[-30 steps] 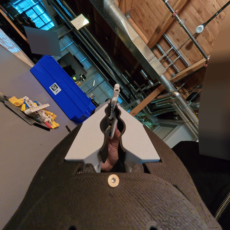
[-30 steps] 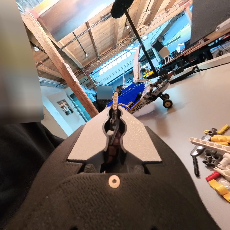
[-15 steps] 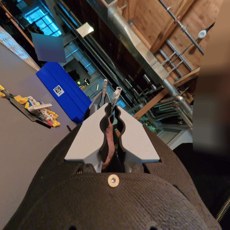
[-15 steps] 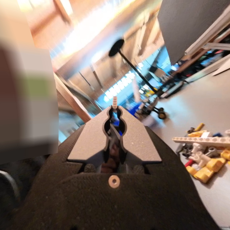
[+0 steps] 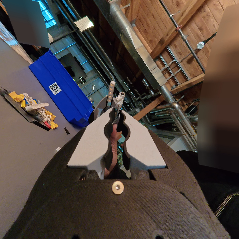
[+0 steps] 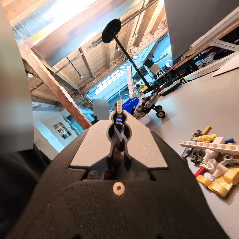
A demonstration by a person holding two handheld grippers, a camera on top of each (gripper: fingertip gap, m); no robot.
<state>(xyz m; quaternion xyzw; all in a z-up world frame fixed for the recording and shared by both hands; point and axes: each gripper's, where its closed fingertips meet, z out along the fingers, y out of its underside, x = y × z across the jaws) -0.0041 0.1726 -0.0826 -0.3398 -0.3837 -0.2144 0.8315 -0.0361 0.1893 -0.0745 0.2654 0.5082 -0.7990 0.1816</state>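
Wooden beams and silver pipes fill the ceiling above a grey bench [image 5: 19,142]. Both grippers are tipped up off the bench, close together, so the two small parts they hold sit side by side in the air. The left gripper [image 5: 117,109] has its jaws clamped on a white plastic connector [image 5: 119,99]. The right gripper [image 6: 119,113] has its jaws clamped on a tan beam with holes [image 6: 119,106]. A pile of loose yellow and white toy pieces [image 6: 212,159] lies at 3 o'clock. A blue bin [image 5: 58,88] lies at 10 o'clock; what is in it is hidden. A wheeled toy model [image 6: 148,107] stands farther back.
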